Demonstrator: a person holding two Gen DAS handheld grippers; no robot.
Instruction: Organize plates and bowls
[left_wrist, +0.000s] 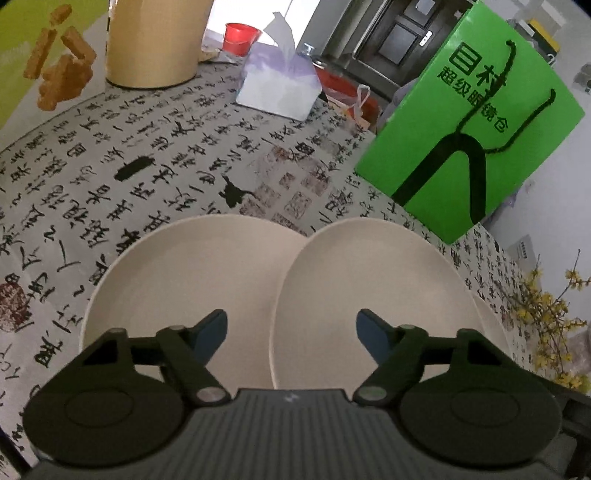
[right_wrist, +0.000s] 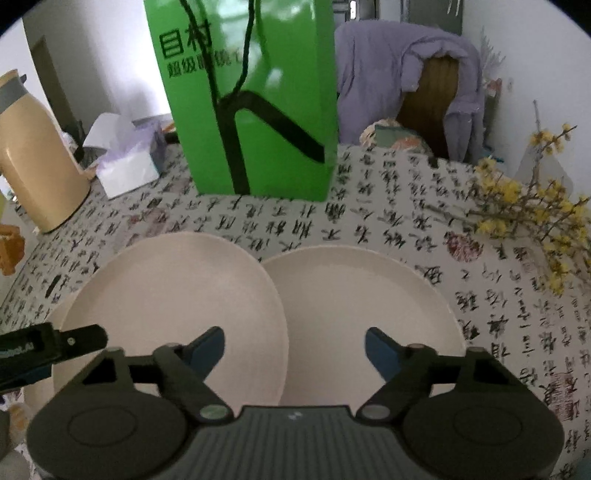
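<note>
At the bottom of each view, the left gripper (left_wrist: 291, 332) and right gripper (right_wrist: 294, 349) hang released over two cream plates (left_wrist: 177, 295) (left_wrist: 373, 302) overlapping mid-frame on the worktop (left_wrist: 155, 155). Behind stands a green bag (left_wrist: 476, 122). Only the right view shows a purple-draped chair (right_wrist: 410, 74); only the left, a red cup (left_wrist: 241, 37).
</note>
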